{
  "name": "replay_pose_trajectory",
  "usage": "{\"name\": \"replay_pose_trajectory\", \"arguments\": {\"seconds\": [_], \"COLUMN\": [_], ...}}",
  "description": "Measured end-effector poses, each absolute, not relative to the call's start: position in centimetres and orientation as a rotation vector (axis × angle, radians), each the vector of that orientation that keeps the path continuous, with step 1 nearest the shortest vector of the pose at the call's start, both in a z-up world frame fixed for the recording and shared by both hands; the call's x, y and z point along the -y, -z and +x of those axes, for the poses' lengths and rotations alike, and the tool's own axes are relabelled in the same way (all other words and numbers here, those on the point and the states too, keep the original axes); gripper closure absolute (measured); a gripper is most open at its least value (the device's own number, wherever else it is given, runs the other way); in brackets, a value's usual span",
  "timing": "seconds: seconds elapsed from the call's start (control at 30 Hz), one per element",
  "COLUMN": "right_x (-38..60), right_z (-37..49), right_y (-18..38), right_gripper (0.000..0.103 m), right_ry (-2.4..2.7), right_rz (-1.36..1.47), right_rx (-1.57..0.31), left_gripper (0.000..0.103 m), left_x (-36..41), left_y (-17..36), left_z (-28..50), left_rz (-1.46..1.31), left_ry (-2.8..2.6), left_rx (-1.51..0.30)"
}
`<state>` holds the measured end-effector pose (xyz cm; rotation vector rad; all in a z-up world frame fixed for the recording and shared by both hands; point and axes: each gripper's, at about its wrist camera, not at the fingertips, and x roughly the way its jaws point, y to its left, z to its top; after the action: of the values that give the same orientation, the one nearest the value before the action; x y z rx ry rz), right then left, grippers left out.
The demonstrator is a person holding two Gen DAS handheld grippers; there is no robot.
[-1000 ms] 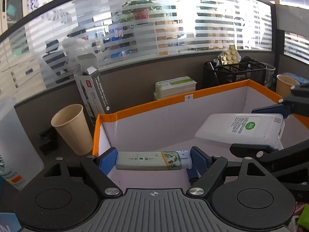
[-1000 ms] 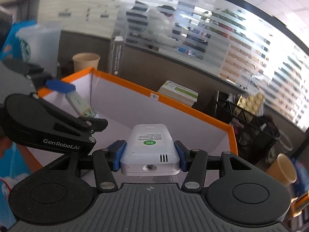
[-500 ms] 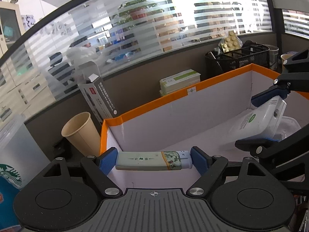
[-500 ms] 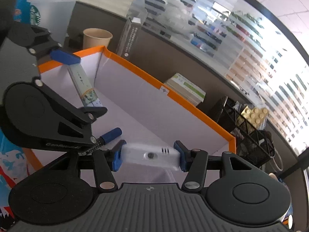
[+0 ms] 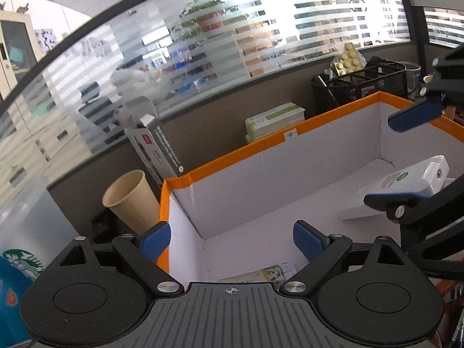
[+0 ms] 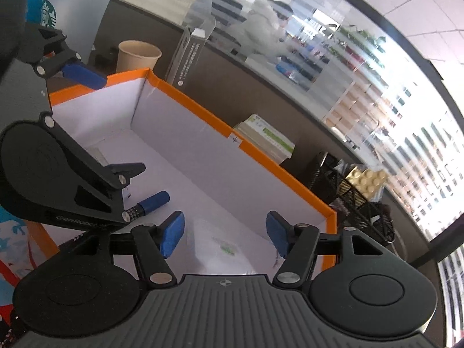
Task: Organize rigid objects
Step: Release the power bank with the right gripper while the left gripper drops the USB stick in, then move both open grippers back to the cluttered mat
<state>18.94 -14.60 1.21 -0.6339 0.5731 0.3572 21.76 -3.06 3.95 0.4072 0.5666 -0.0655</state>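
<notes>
My left gripper hangs over the near left corner of the orange-rimmed white box, jaws opening and nothing between them. The flat green-and-white packet lies on the box floor just below it. My right gripper is over the box's right part, jaws also opening. The white device with a green sticker sits tilted in the box under it, blurred in the right wrist view, with no pad pressing on it. A blue cylinder lies on the box floor.
A paper cup, a tall grey carton and a clear Starbucks cup stand left of the box. Behind it are stacked green-and-white boxes and a black mesh organizer. A partition wall closes the back.
Both grippers have opened. The flat packet left my left jaws and dropped to the box floor. The white device left my right jaws and now sits in the box.
</notes>
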Motion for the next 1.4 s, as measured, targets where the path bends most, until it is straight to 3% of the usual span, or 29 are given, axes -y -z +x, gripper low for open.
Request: {"name": "replay_pose_trajectory", "arguments": {"seconds": [0.07,0.13,0.67,0.93,1.4], "right_x": [14.9,15.1,17.7,21.0,26.4], "right_z": [18.4,17.6,4.9,0.8,-1.5], "right_y": [-1.9,-2.8,-8.7,-4.5,4.2], "right_gripper": [0.039,0.035,0.033,0.042,0.042], "right_ry": [-0.347,-0.341,-0.320,-0.343,-0.309], "right_rz": [-0.630,-0.618,-0.467,-0.334,-0.221], "right_rx": [-0.556,-0.535,-0.335,-0.429,-0.608], "left_gripper": [0.000,0.000,0.000,0.000,0.000], "left_x": [3.2,3.1,1.1,2.0,3.7], "left_y": [-4.7,-5.6,-9.7,-5.8,-1.5], "left_z": [21.1,20.3,11.1,7.9,7.9], "left_rz": [0.425,0.428,0.362,0.314,0.124], "left_ry": [0.021,0.019,0.008,0.116,0.247], "left_rx": [-0.536,-0.511,-0.405,-0.473,-0.543]}}
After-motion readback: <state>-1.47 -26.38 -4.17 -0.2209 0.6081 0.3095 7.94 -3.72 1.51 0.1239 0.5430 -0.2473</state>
